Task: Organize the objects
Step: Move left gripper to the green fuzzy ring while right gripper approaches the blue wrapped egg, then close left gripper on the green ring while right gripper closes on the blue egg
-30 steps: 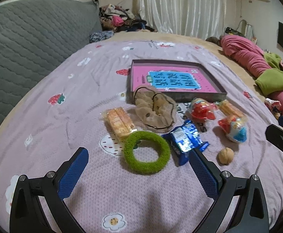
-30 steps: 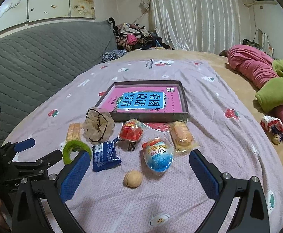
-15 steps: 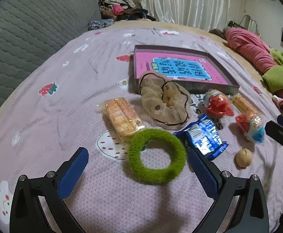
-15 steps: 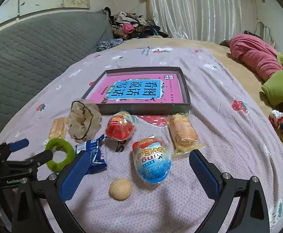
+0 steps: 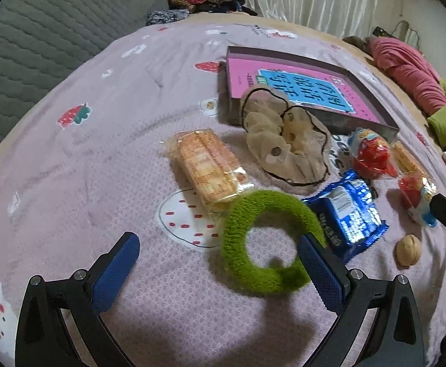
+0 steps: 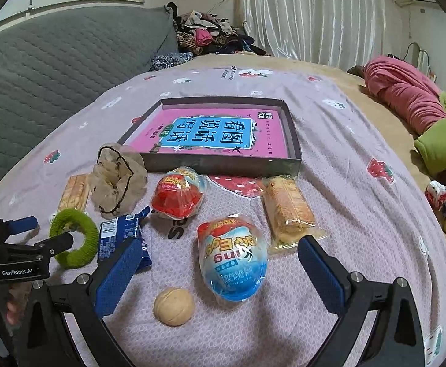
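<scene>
On the bed (image 5: 106, 140), my left hand-held gripper (image 5: 220, 260) hung spread wide over the green ring (image 5: 269, 241), one blue pad (image 5: 317, 272) lying across the ring's right side and the other well off to the left; whether that pad touched the ring I could not tell. The ring lay flat, its hole facing up. A cracker pack (image 5: 207, 165) sat just beyond it, its long axis running away from me toward the box (image 5: 308, 88), its near end at the ring's rim. A blue snack packet (image 5: 348, 214) crowded the ring's right side, and a beige hair scrunchie (image 5: 284, 143) lay between the ring and the box. My right hand-held gripper (image 6: 220, 266) was also spread wide, holding nothing, with the blue egg-shaped sweet (image 6: 232, 260) between its pads, its long axis pointing toward me. A walnut (image 6: 174, 305) sat near its left pad, a red sweet (image 6: 177, 195) and a second cracker pack (image 6: 287, 211) beyond.
</scene>
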Tool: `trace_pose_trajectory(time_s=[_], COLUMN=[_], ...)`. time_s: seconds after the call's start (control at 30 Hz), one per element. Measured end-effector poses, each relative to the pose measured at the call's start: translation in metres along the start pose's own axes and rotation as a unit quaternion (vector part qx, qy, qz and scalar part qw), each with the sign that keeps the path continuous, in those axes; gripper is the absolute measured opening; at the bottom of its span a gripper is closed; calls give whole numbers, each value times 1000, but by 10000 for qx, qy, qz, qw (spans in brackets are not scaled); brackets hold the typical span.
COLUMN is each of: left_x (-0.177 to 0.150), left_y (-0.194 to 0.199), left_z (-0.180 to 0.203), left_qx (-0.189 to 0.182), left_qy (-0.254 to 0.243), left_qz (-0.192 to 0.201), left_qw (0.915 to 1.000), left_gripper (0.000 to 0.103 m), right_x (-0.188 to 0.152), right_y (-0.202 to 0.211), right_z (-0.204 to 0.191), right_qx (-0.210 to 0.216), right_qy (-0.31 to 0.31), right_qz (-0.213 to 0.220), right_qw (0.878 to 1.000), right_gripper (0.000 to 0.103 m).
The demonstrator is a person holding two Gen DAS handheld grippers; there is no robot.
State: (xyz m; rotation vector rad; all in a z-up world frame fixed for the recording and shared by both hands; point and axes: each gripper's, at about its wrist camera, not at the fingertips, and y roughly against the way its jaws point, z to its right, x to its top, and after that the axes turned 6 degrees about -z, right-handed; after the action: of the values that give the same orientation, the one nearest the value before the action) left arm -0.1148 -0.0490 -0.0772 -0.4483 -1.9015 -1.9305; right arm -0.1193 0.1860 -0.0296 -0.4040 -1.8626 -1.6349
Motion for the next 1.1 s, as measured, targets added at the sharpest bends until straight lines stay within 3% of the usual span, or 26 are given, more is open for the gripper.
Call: trace_pose_trajectory(time_s=[0.3,0.47,0.6,0.67,0.83,0.93,1.1], left_x=[-3,-2,-3,-2,-3,-3,-5], left_y=[-10,-15,-15,-14,-14,-13,-10], left_z=[2,7,8,8,5,3,9], left_qx=[-191,-341,-325,-429,-615,-680,-615], left_qy=[42,-22,-83,-45,27,58,-101], left_qz=[-190,-236,-253,-277,-314,-285,-237], left_qw=[9996,9991,9991,9987,9976,9973,9978], left_gripper=[93,71,61,42,21,14,12], right_x=[0,-1,-2,-2,-3,-5,-4], right_y=[-19,-28,-34,-34,-37,-35,-31], right_z=[2,1,-1,-2,-2,-2,0], right_qx=[-172,-173,-175,-185,-25,16,161], right_qy=[13,68,132,193,247,250,205], right_qz=[-253,-345,-408,-389,-393,-328,-271], right_qw=[9995,9992,9989,9989,9989,9991,9993], right_gripper=[93,82,68,61,56,55,54])
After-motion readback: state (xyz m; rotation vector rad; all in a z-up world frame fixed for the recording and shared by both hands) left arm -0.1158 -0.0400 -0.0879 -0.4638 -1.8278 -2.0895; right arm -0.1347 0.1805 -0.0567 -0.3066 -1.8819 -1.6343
